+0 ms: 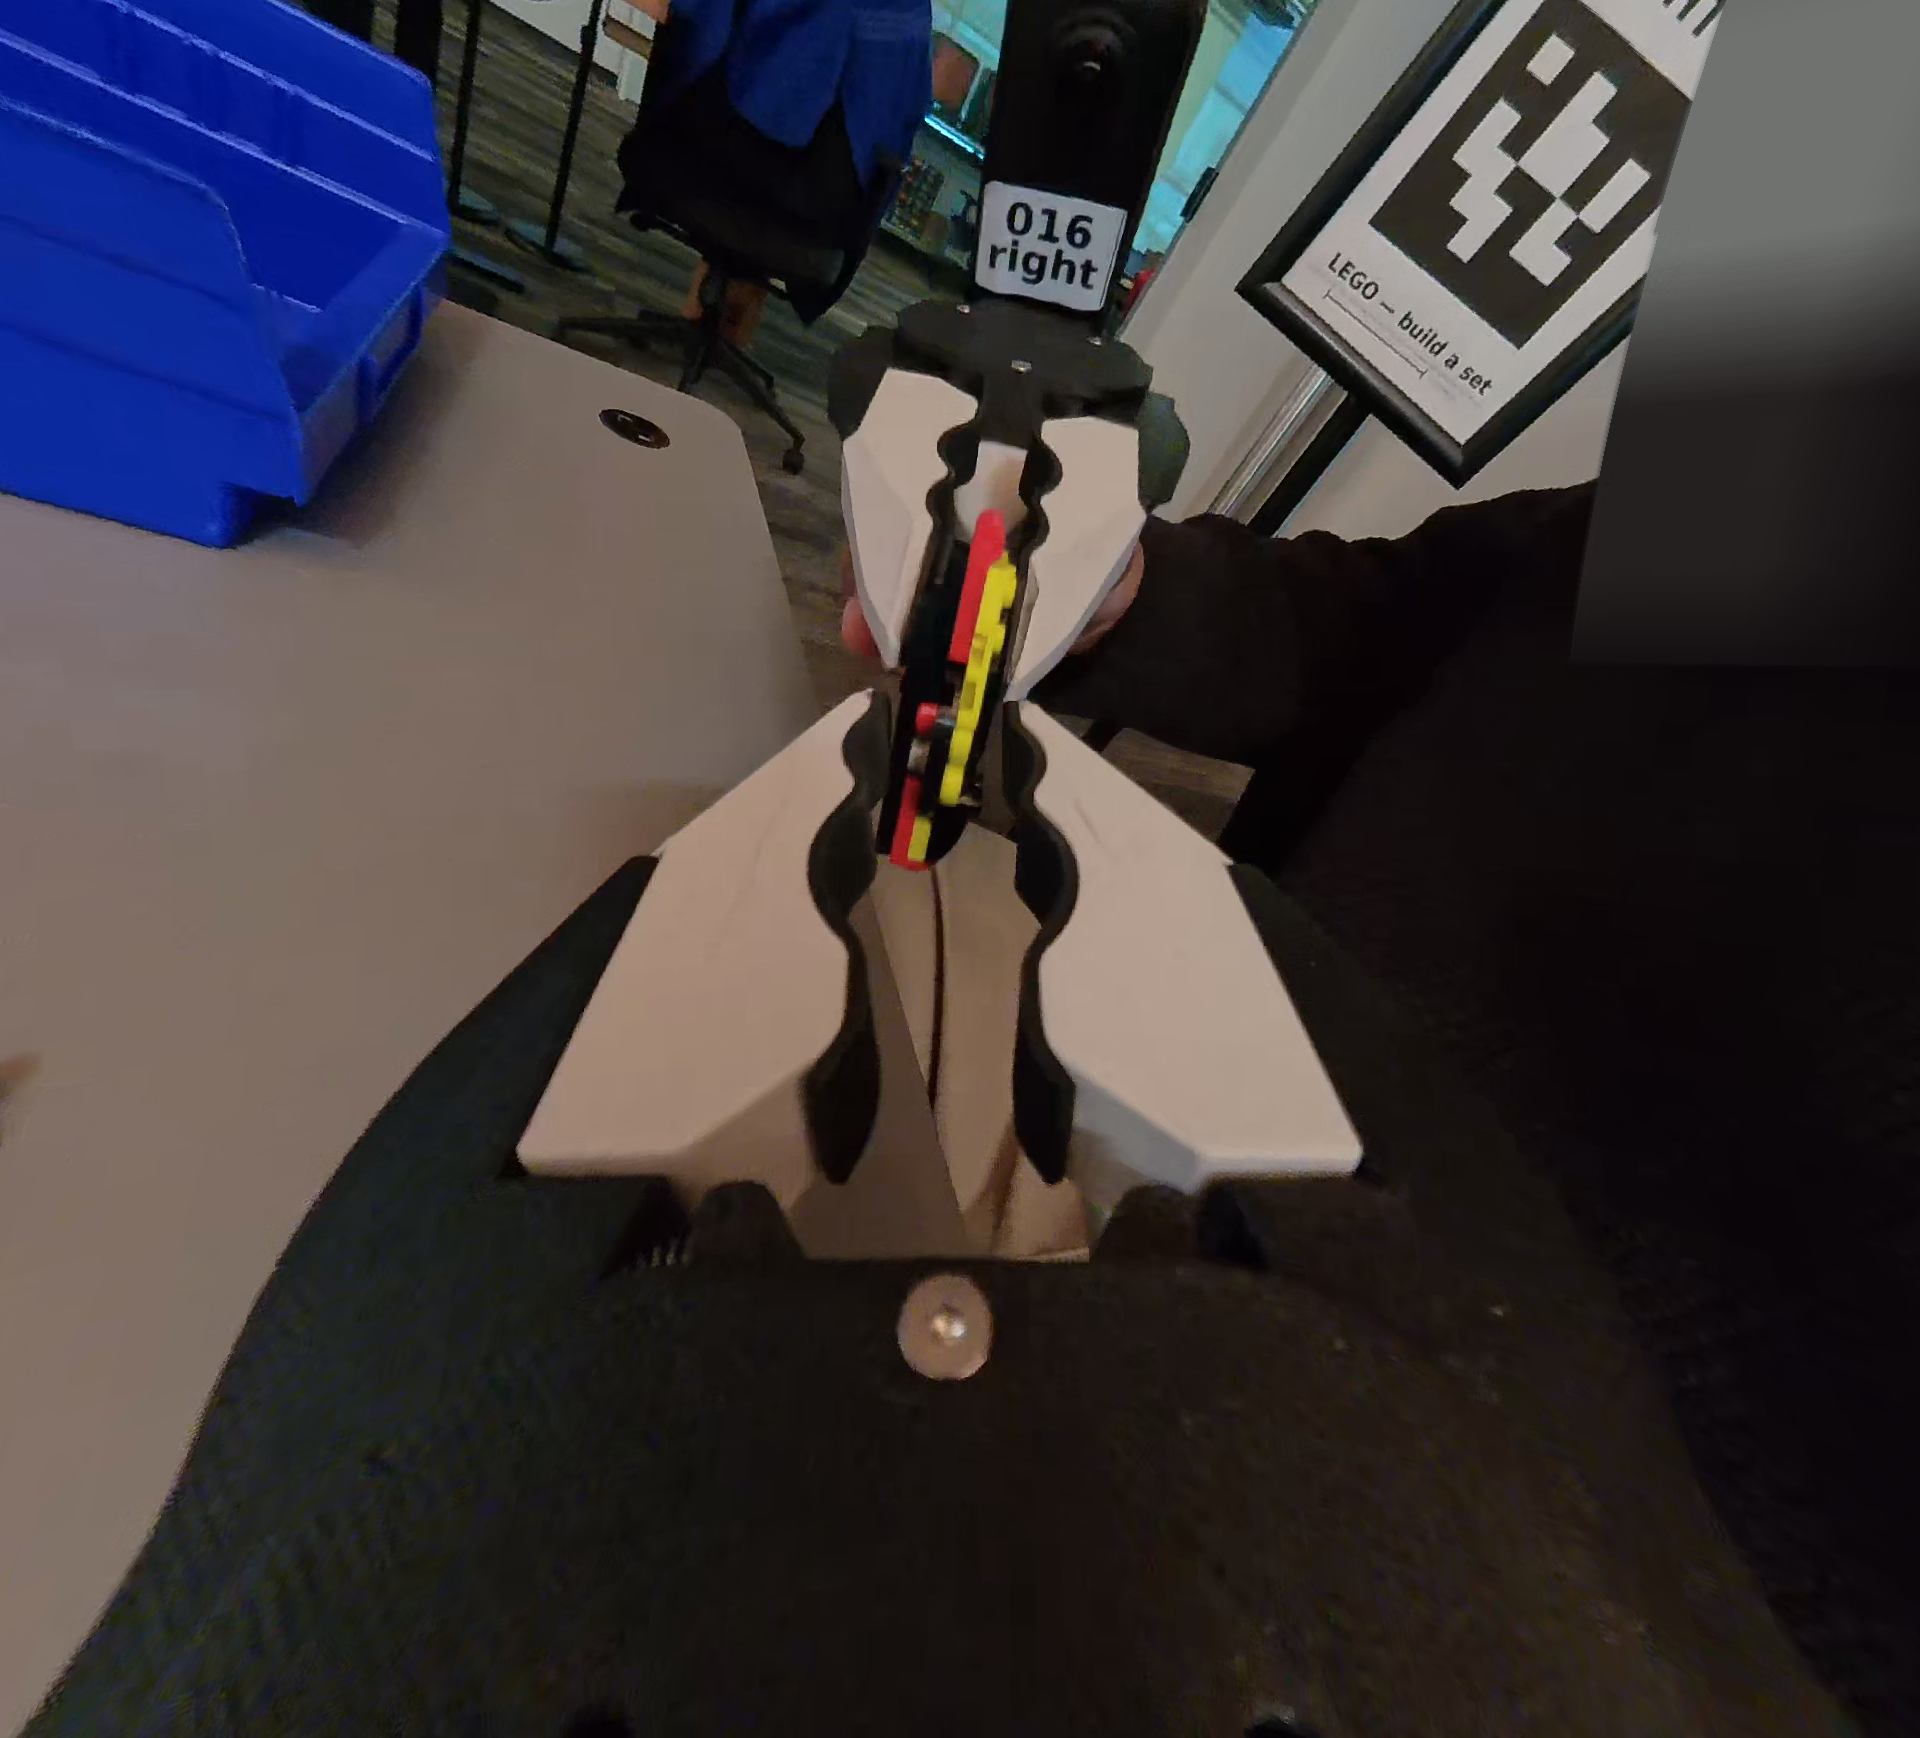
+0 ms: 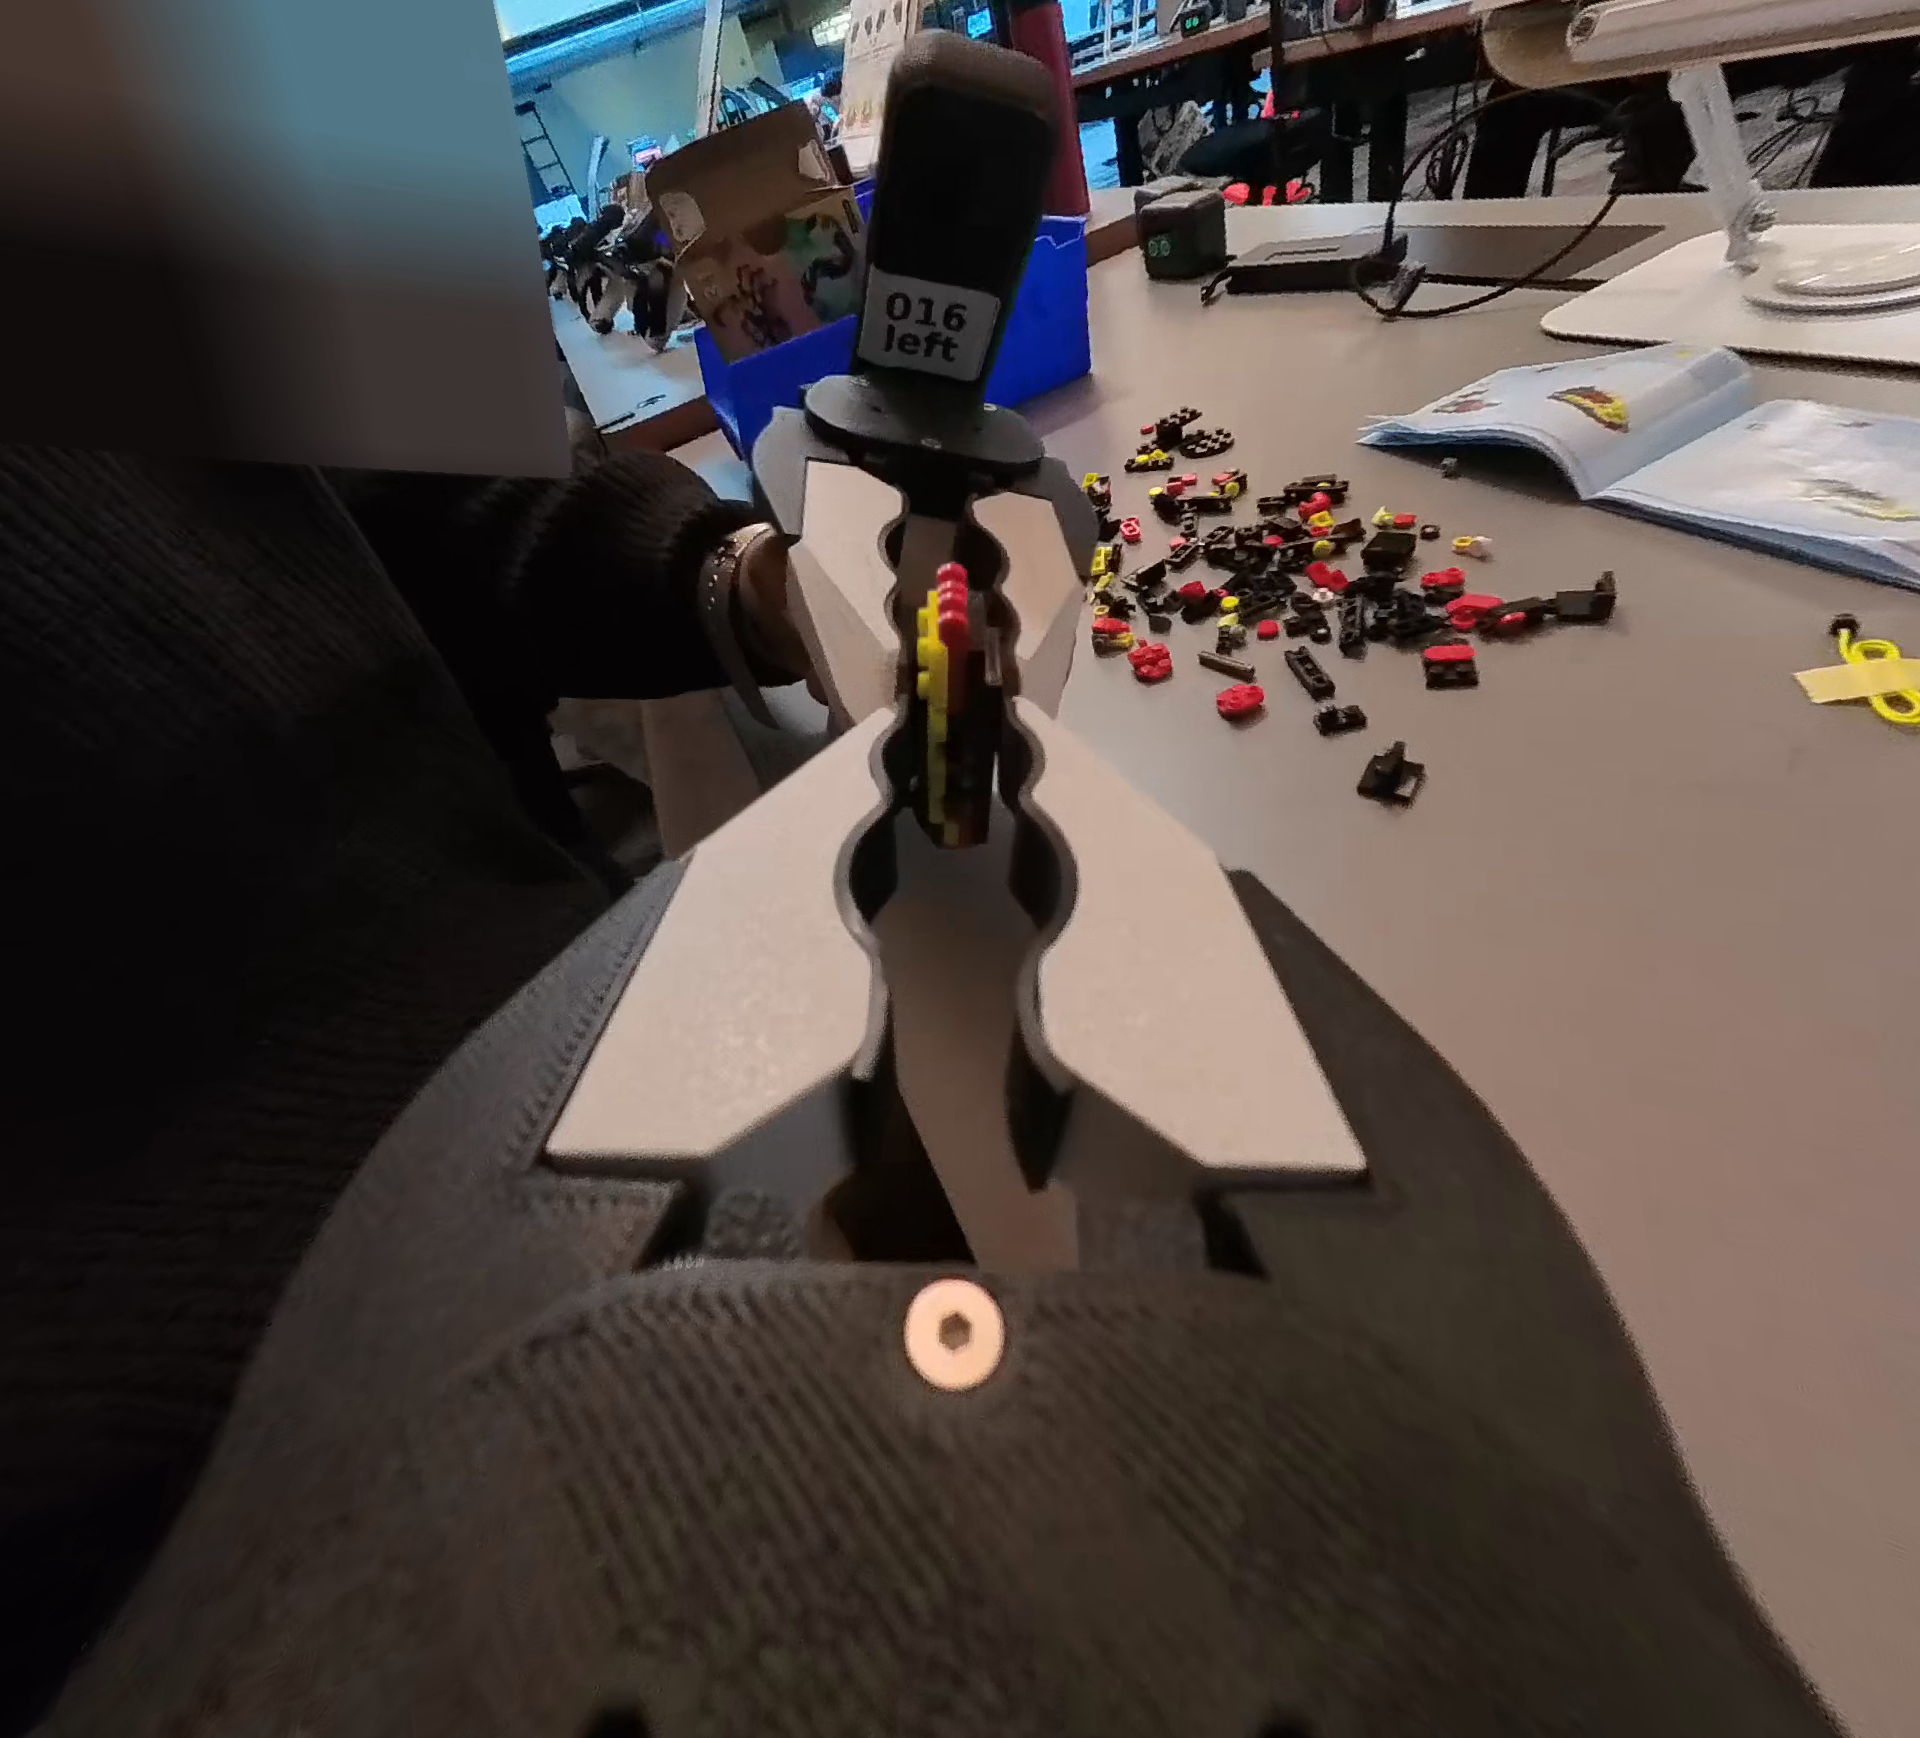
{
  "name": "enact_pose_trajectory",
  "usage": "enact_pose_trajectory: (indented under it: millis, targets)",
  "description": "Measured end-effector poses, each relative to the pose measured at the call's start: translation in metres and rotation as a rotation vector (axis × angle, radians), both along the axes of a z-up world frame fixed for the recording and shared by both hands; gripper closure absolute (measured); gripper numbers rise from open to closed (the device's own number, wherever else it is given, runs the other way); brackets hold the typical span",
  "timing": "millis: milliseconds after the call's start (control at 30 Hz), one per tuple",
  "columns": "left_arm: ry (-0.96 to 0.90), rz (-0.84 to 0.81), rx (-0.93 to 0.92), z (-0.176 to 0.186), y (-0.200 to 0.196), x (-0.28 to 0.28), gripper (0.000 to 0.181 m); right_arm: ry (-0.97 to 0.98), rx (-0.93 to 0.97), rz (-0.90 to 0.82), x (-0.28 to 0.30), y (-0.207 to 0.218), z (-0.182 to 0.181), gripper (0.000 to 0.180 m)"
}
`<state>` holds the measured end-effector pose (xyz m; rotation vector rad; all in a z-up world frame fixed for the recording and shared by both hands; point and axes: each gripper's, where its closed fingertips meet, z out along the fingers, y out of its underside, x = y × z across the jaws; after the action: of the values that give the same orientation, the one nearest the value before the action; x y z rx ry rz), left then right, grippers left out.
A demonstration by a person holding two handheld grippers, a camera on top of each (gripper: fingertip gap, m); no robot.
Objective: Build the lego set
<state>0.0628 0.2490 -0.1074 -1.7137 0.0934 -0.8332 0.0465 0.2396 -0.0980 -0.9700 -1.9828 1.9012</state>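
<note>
A flat lego assembly [image 1: 979, 649] of red, yellow and black pieces is held on edge in the air between my two grippers, which face each other tip to tip. My left gripper [image 1: 945, 738] is shut on its near end. My right gripper [image 1: 968, 639] is shut on its far end. In the right wrist view the assembly [image 2: 935, 701] sits in my right gripper [image 2: 951, 738], with the left gripper [image 2: 951, 649] opposite. A hand and dark sleeve hold each gripper.
A pile of loose red, black and yellow pieces [image 2: 1299, 587] lies on the grey table [image 2: 1558, 961]. An open instruction booklet [image 2: 1662, 441] lies behind it. Blue bins [image 1: 208, 234] [image 2: 1044, 317] stand at the table's edge. A framed sign [image 1: 1507, 161] stands to the right. My two grippers' fingertips are within a few centimetres of each other.
</note>
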Motion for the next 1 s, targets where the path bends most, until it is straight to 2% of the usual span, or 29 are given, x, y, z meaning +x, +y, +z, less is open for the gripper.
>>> enact_pose_trajectory:
  millis: [367,667,800,1000]
  targets:
    - [-0.011,0.009,0.035,0.007,-0.005,-0.008,0.168,0.000,0.000,0.009,0.000,0.002,0.002,0.166]
    - [0.012,0.036,0.044,0.011,-0.008,-0.010,0.168,0.019,-0.082,0.013,-0.002,-0.001,0.008,0.166]
    - [0.041,0.061,-0.002,0.001,-0.012,-0.014,0.168,0.032,-0.104,0.007,-0.008,-0.002,0.011,0.155]
    - [0.072,0.119,-0.036,-0.006,-0.026,-0.018,0.168,-0.037,-0.098,0.114,-0.016,-0.022,0.001,0.153]
